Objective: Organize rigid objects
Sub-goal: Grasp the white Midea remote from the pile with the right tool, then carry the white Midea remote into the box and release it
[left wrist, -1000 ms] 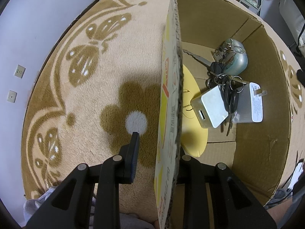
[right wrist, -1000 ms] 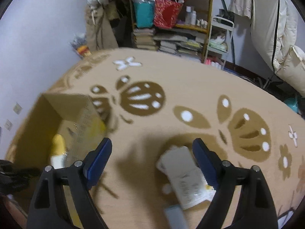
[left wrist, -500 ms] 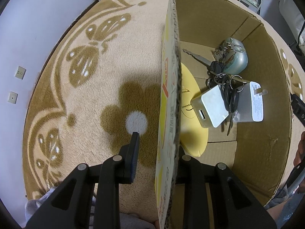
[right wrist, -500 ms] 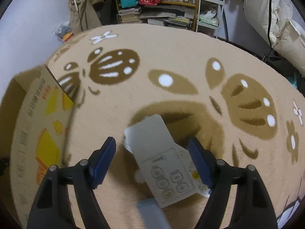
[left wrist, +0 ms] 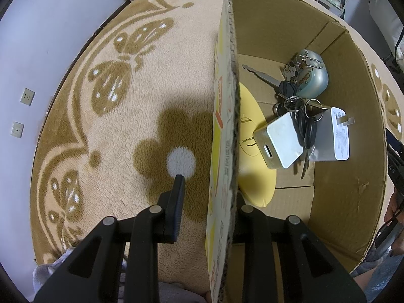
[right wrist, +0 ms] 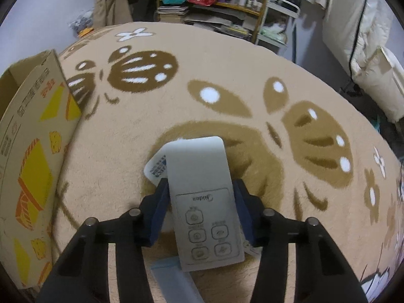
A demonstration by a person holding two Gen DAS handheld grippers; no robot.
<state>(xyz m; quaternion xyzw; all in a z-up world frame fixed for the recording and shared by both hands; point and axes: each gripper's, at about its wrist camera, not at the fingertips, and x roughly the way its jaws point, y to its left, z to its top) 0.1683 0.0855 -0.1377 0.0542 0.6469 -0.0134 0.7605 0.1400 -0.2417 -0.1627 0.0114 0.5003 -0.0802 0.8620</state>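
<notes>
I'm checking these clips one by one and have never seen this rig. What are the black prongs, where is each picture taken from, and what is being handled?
The prongs are handheld grippers, each carrying a fisheye camera looking along its jaws. The left gripper straddles one wall of the cardboard box; whether it pinches is unclear. Inside lie keys, two white chargers and a yellow disc. The right gripper has its jaws either side of a white remote on the patterned carpet, over other flat items.

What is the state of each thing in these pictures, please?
Left claw: astride the cardboard box wall, outer finger apart from it.
Right claw: closed around the white remote, which lies on the carpet.
Cardboard box: open, upright.
Keys: inside box.
Two white chargers: inside box, unplugged.
</notes>
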